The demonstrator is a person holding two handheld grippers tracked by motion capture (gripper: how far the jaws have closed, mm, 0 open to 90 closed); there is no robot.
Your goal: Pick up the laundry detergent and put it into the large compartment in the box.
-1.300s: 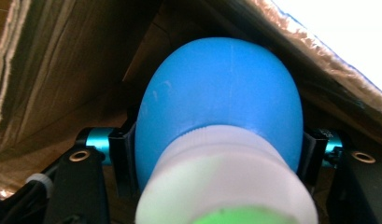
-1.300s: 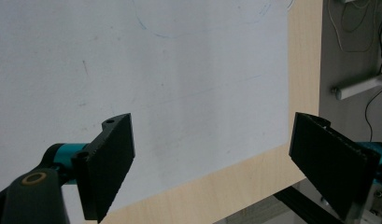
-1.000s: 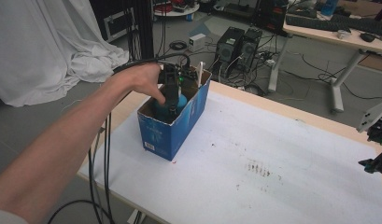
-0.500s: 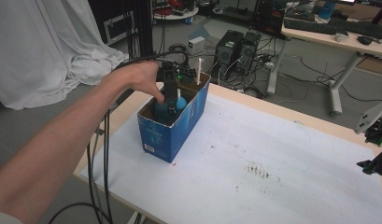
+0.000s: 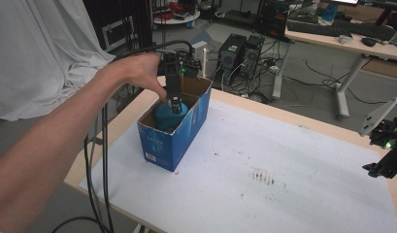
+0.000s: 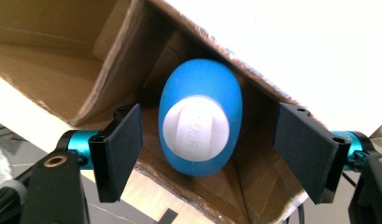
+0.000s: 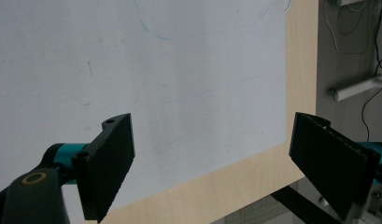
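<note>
With the left tongs [image 6: 205, 154] just opening clear of the blue bottle [image 6: 200, 121] standing in the cardboard box [image 5: 174, 141] and the right tongs [image 7: 212, 163] open and empty, a pad may snag the seemingly upright bottle.

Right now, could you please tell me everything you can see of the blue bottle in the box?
The blue bottle is smooth, plastic-looking and oval seen from above, with a round white cap bearing faint embossed lettering. It stands upright inside the open blue cardboard box, near one corner. The left gripper is above it, jaws just opening, pads clear of both sides. Its base is hidden.
</note>
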